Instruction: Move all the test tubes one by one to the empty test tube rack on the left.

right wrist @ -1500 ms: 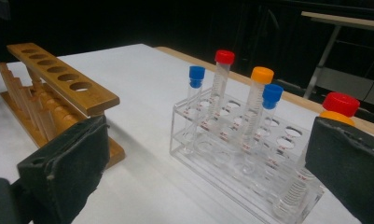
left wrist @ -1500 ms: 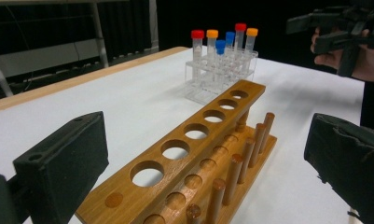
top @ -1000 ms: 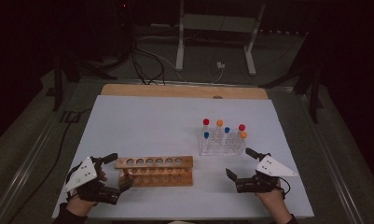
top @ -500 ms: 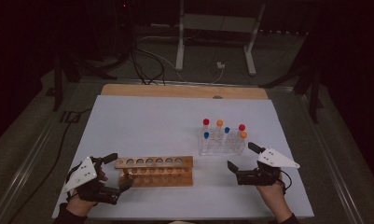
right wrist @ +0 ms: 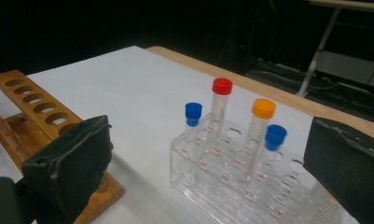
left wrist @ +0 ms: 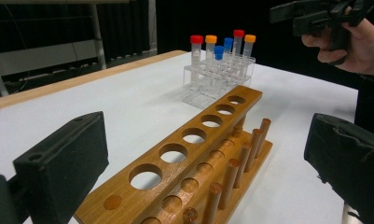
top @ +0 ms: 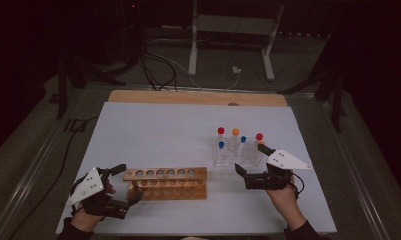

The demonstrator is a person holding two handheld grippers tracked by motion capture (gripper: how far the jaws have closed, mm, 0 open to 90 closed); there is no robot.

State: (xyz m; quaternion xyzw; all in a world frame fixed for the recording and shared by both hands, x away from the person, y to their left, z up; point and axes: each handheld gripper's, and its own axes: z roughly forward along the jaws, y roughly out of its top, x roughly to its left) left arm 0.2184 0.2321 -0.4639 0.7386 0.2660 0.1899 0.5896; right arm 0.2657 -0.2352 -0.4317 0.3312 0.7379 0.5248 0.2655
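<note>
Since 1 second ago the right gripper [top: 253, 162] has edged toward the clear rack [top: 238, 155], jaws apart; the left gripper [top: 129, 182], also apart, straddles the wooden rack's [top: 165, 182] near end. Ahead of the right jaws, the capped tubes [right wrist: 220, 109] stand upright, long axes vertical. Best approach level, closing below 1 cap.

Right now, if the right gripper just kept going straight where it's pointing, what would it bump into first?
Most likely the clear tube rack, probably its capped tubes first. They stand straight ahead between the open jaws of the right gripper. Depth is hard to judge.
</note>
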